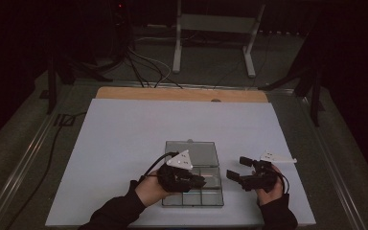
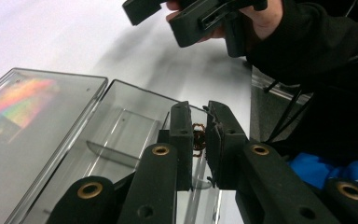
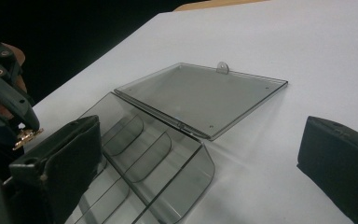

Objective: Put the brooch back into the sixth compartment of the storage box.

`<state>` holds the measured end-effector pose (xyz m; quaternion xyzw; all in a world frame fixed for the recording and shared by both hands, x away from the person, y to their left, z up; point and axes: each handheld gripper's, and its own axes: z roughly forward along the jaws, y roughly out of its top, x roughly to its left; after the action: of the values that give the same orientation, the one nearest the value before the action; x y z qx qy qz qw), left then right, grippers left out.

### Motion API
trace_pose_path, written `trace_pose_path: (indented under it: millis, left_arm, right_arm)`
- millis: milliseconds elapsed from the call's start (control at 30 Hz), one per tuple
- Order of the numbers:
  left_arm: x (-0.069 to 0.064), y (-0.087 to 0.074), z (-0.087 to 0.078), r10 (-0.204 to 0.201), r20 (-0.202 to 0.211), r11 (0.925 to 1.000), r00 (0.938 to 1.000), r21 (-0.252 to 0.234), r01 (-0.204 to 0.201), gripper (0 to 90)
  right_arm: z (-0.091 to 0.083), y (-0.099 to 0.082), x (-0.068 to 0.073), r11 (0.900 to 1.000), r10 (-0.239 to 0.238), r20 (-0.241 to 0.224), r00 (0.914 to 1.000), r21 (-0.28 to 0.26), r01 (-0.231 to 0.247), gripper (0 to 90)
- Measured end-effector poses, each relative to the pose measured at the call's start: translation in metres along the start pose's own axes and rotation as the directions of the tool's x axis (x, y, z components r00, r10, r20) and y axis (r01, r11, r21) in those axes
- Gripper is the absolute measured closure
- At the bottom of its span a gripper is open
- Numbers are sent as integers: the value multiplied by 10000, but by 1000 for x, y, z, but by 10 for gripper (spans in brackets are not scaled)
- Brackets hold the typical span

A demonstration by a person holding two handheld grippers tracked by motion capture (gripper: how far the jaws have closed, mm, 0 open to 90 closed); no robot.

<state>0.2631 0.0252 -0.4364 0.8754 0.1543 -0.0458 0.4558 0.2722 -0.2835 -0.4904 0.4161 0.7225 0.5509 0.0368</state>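
Left gripper view: jaws pinch coppery piece (image 2: 198, 139) over open divided box (image 2: 121, 121).

A white sheet (image 1: 124, 143) covers the wooden table (image 1: 182, 94) (cables (image 1: 143, 67) trail behind).

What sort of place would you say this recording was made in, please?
Probably a lab or recording workspace: a white-covered table, loose cables across the floor, and a metal stand behind it, in a dark room.
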Motion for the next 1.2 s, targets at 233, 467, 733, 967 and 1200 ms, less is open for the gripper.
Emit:
trace_pose_path:
  millis: [233, 467, 733, 967, 1200]
  left_arm:
    - [-3, 5, 12, 146, 285, 9998, 9995, 91, -148, 838]
    - [-6, 6, 28, 273, 598, 9993, 9978, 258, -288, 837]
    - [-7, 4, 39, 269, 860, 9987, 9959, 414, -306, 837]
    - [-7, 1, 48, 332, 927, 9970, 9951, 668, -395, 836]
    - [-5, -2, 55, 214, 993, 9964, 9948, 797, -294, 835]
  right_arm:
    - [0, 0, 0, 10000, 9, -5, 10000, -4, -9, 0]
    - [-1, 0, -1, 10000, 10, -3, 10000, -15, -10, 0]
    - [-1, 0, -1, 10000, 23, -15, 10000, -7, -23, 0]
    - [0, 0, -1, 10000, 48, -22, 10000, -11, -48, 0]
    - [-1, 0, -1, 10000, 50, -17, 10000, -14, -50, 0]
